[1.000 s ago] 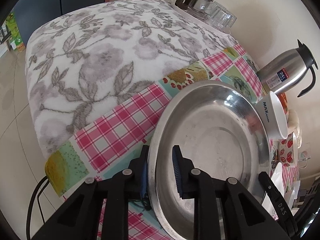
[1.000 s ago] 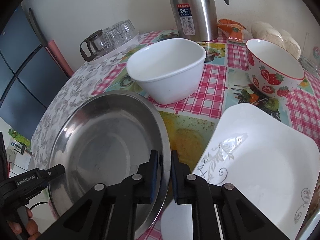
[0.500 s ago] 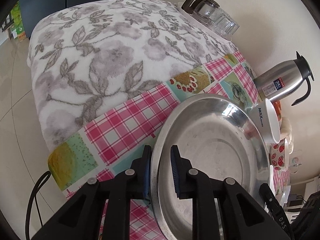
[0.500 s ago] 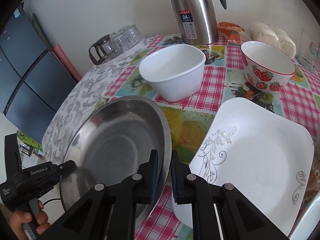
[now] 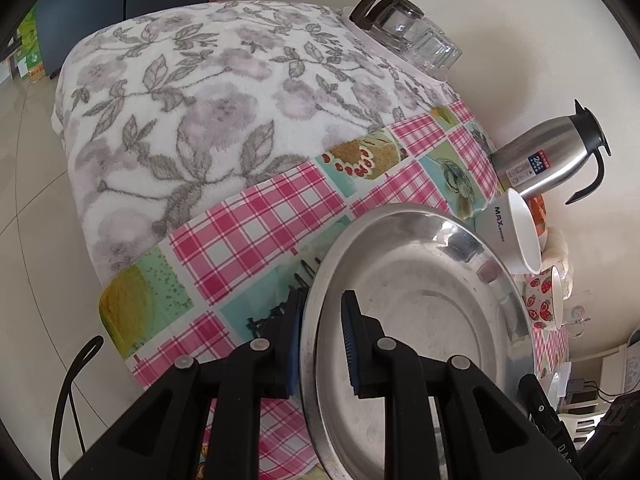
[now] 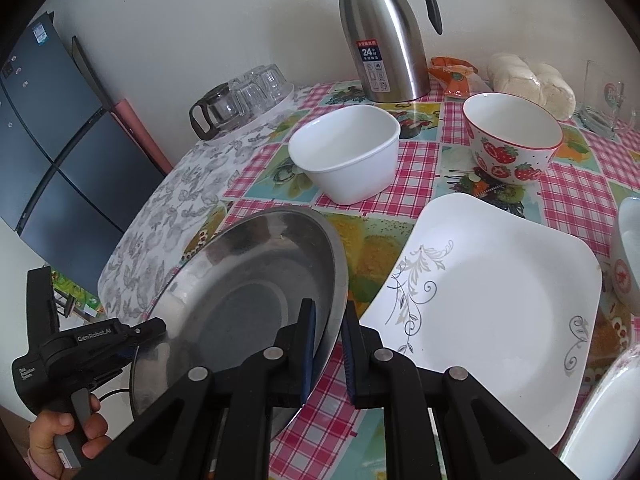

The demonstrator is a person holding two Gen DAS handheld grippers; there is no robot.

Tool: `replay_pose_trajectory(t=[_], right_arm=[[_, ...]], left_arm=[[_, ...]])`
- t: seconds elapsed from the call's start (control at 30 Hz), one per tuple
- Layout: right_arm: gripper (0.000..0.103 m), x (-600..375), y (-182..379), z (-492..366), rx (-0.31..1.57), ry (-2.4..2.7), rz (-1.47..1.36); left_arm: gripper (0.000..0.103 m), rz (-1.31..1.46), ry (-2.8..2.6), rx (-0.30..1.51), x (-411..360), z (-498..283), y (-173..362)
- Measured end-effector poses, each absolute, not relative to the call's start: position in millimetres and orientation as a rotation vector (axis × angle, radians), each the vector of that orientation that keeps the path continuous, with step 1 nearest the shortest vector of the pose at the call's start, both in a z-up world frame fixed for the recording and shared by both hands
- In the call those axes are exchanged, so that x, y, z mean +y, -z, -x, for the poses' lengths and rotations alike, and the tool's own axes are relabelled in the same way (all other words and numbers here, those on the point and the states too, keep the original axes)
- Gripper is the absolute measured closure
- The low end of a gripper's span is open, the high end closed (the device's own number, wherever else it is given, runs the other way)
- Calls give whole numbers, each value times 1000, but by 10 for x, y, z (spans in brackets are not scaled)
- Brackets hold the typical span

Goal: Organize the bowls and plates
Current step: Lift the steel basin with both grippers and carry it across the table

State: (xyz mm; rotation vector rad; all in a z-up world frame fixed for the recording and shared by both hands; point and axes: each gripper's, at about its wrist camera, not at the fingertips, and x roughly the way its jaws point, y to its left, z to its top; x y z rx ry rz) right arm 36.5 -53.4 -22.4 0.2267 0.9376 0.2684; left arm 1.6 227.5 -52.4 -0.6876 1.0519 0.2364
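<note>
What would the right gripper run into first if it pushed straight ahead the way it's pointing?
The right gripper is shut on the steel plate's rim. Straight ahead lies the bare tablecloth, then probably the white bowl, though depth is hard to judge.

White bowl (image 6: 346, 152), strawberry-print bowl (image 6: 512, 144), silver steel plate (image 6: 248, 280) — on a pink-checked tablecloth (image 6: 416, 168).

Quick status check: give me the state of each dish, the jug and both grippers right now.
Steel plate: tilted, gripped at both rims.
Left gripper: shut on its rim.
Right gripper: shut on the opposite rim.
White bowl: upright, empty.
Strawberry bowl: upright, empty.
Square plate: flat on the table, empty.
Thermos jug: upright, lid on.
</note>
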Motion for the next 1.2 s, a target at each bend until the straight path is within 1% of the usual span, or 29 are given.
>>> replay_pose_trajectory(t=[0.47, 0.8, 1.2], right_arm=[[89, -867, -10, -167, 859, -236, -258], [89, -1335, 6, -155, 844, -172, -298], [89, -1920, 50, -116, 834, -86, -415]], left_arm=[[83, 622, -134, 982, 1907, -63, 182], [83, 568, -36, 996, 1437, -193, 19], [83, 501, 30, 1031, 842, -496, -76]])
